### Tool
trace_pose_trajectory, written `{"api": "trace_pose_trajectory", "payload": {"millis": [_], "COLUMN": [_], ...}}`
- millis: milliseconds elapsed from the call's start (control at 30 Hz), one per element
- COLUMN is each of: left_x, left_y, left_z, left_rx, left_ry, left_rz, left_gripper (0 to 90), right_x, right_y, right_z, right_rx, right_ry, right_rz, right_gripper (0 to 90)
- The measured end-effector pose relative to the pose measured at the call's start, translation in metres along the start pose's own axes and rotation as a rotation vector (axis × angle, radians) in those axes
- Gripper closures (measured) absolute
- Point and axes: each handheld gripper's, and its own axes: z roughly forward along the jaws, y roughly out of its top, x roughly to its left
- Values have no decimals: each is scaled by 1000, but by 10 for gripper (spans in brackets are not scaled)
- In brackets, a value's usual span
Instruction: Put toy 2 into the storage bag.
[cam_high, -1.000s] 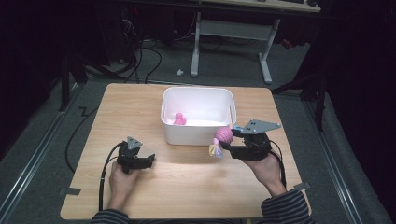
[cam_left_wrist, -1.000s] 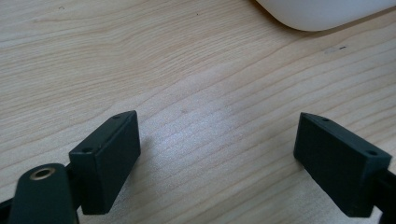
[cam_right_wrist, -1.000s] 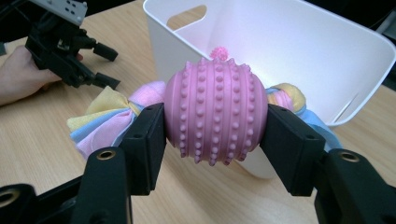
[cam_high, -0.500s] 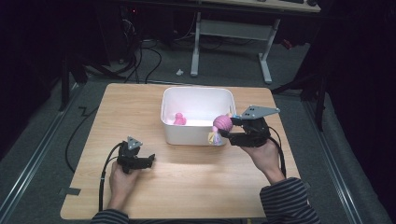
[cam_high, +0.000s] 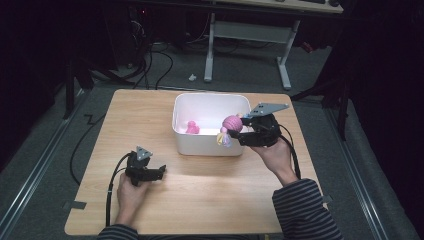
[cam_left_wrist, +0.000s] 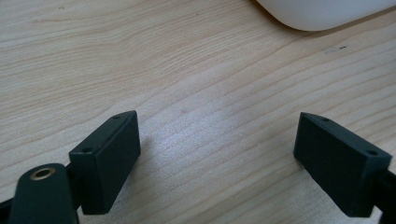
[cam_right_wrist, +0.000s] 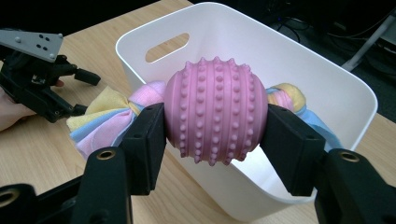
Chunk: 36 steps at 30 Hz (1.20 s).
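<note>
Right hand-held gripper (cam_right_wrist: 215, 140) is clenched on the ball (cam_right_wrist: 215, 111), a pink knobbed toy with pastel cloth tails (cam_right_wrist: 105, 119) knotted through it, held mid-frame over the near rim of the white bin (cam_right_wrist: 327, 93). Judging by its look, the ball is light and rubbery, the knobs giving the pads bite; the grip across its middle seems sound, whereas the limp tails would slip. Another pink toy (cam_high: 192, 128) lies inside the bin. Left hand-held gripper (cam_left_wrist: 217, 163), at lower left of the high view, is released over bare desk (cam_left_wrist: 187, 70).
</note>
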Motion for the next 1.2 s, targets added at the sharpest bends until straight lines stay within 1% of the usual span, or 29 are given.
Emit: {"api": "trace_pose_trajectory", "payload": {"millis": [233, 433, 567, 633, 933, 1200], "left_x": [0, 0, 0, 0, 0, 0], "left_y": [0, 0, 0, 0, 0, 0], "left_z": [0, 0, 0, 0, 0, 0], "left_rx": [0, 0, 0, 0, 0, 0], "left_ry": [0, 0, 0, 0, 0, -1], "left_rz": [0, 0, 0, -1, -1, -1], "left_gripper": [147, 147, 147, 148, 148, 148], "right_x": [-2, -3, -5, -5, -7, -7], "right_y": [9, 14, 16, 18, 20, 19], "right_z": [15, 29, 38, 43, 57, 65], "right_rx": [28, 53, 78, 93, 132, 161], "right_ry": [1, 8, 6, 6, 11, 14], "right_rz": [-7, 10, 7, 20, 31, 38], "right_gripper": [419, 419, 419, 419, 418, 418]}}
